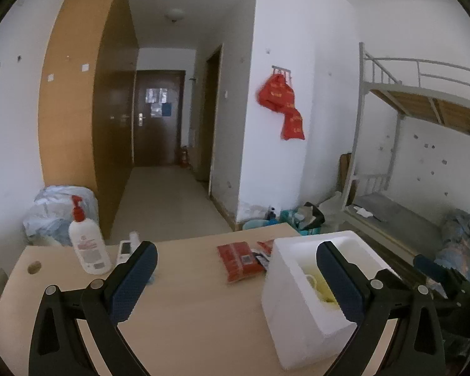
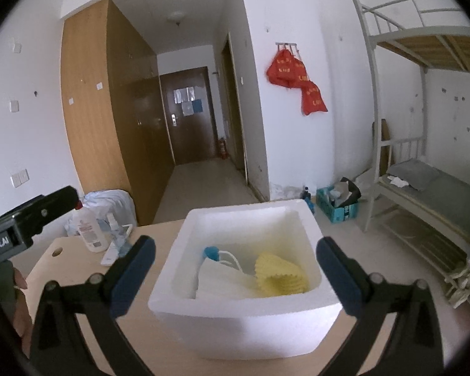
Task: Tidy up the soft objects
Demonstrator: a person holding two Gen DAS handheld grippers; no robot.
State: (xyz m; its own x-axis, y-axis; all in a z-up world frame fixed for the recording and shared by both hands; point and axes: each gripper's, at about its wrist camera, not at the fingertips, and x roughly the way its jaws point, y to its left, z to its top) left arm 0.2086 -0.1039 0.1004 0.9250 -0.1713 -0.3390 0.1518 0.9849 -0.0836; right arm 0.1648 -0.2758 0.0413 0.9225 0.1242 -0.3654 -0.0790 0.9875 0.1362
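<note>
A white foam box (image 2: 235, 319) stands on the light wooden table (image 1: 185, 307). In the right wrist view it holds a yellow cloth (image 2: 280, 274), a white face mask (image 2: 222, 279) and a small blue item (image 2: 211, 253). The box also shows in the left wrist view (image 1: 294, 310), at the right. A red soft packet (image 1: 239, 261) lies on the table left of the box. My left gripper (image 1: 236, 277) is open and empty above the table. My right gripper (image 2: 235, 274) is open and empty, with its fingers on either side of the box.
A white lotion bottle with a red pump (image 1: 86, 241) and a white remote (image 1: 125, 250) stand at the table's far left. A small dark item (image 1: 261, 258) lies by the packet. A bunk bed (image 2: 423, 188) is to the right, plastic bags (image 1: 53, 213) behind the table.
</note>
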